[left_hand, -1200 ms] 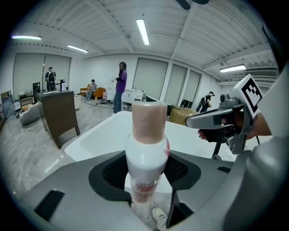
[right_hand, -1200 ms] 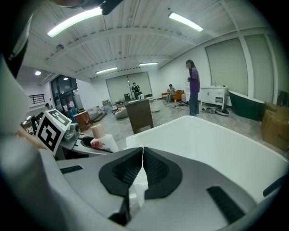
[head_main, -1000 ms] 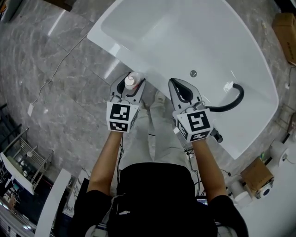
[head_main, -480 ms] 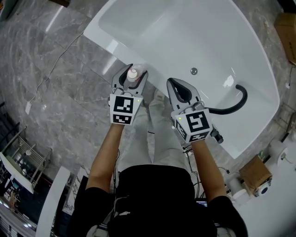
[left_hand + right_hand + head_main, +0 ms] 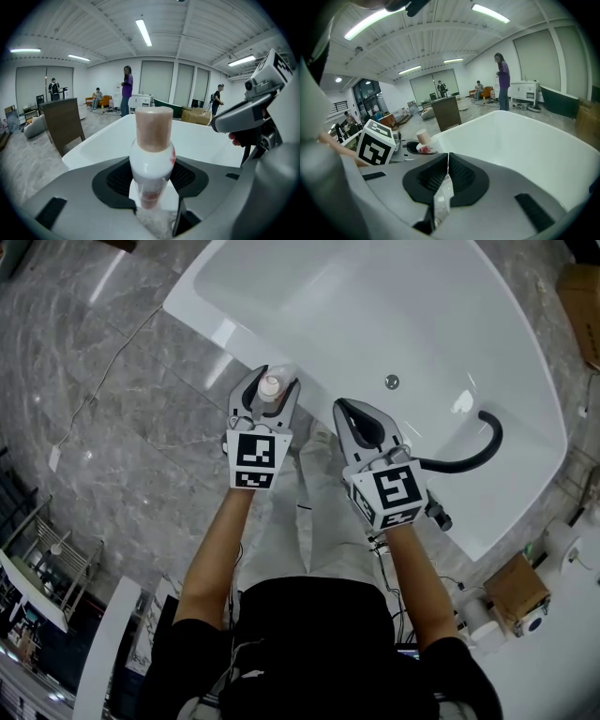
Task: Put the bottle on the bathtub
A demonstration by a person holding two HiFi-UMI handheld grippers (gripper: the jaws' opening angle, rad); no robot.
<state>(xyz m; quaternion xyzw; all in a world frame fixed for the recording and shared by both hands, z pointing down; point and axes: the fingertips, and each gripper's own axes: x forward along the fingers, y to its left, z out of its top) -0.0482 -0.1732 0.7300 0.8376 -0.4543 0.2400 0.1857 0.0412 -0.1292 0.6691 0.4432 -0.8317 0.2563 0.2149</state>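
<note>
A white bottle [image 5: 151,164] with a tan cap stands upright between my left gripper's [image 5: 152,180] jaws, which are shut on its body. In the head view the bottle [image 5: 270,390] and left gripper [image 5: 266,392] sit over the near rim of the white bathtub [image 5: 225,334]. My right gripper [image 5: 356,418] hovers just right of it over the same rim, its jaws shut with nothing between them [image 5: 446,176]. The right gripper view shows the bottle [image 5: 423,141] to the left, beside the tub's rim [image 5: 497,122].
A black hose [image 5: 469,451] curves along the tub's right rim, and a drain fitting [image 5: 391,382] sits on the tub wall. Grey marble floor [image 5: 112,427] with a thin cable lies left. Cardboard boxes [image 5: 520,592] stand at the right. People stand far behind.
My left gripper has carried the bottle a little forward and up toward the tub rim. The right gripper has shifted slightly the same way.
</note>
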